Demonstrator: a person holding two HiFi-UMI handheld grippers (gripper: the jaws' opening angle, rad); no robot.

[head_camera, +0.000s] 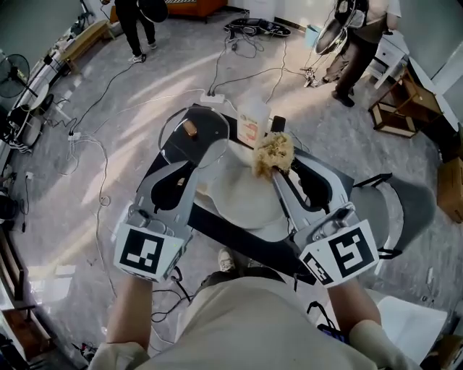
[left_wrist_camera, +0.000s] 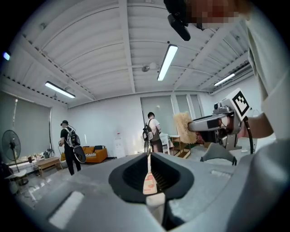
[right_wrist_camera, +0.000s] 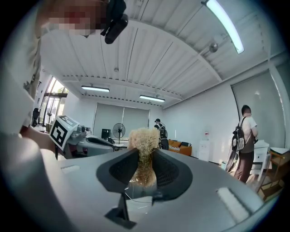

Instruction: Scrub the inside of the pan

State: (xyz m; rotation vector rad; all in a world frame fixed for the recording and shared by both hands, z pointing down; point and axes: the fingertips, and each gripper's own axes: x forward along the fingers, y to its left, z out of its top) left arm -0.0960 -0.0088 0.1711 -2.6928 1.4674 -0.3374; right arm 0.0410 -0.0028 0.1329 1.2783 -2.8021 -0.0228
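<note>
In the head view a round grey pan [head_camera: 176,141] with a brown lump [head_camera: 189,128] in it lies past my left gripper [head_camera: 215,149], whose fingers cross in front of it. In the left gripper view the jaws of that gripper [left_wrist_camera: 148,181] stand almost together on a thin strip [left_wrist_camera: 148,177] with an orange and white patch, seen edge-on; I cannot tell what it belongs to. My right gripper [head_camera: 278,172] is shut on a straw-coloured fibrous scrubber [head_camera: 273,153], held up beside the pan. The scrubber [right_wrist_camera: 144,142] sticks out above that gripper's pads.
A clear bottle with an orange label [head_camera: 253,124] stands behind the scrubber. A white rounded surface [head_camera: 239,195] lies on the dark table [head_camera: 325,184] under both grippers. Cables [head_camera: 239,43] run over the floor; two people [head_camera: 137,22] [head_camera: 354,43] stand at the back.
</note>
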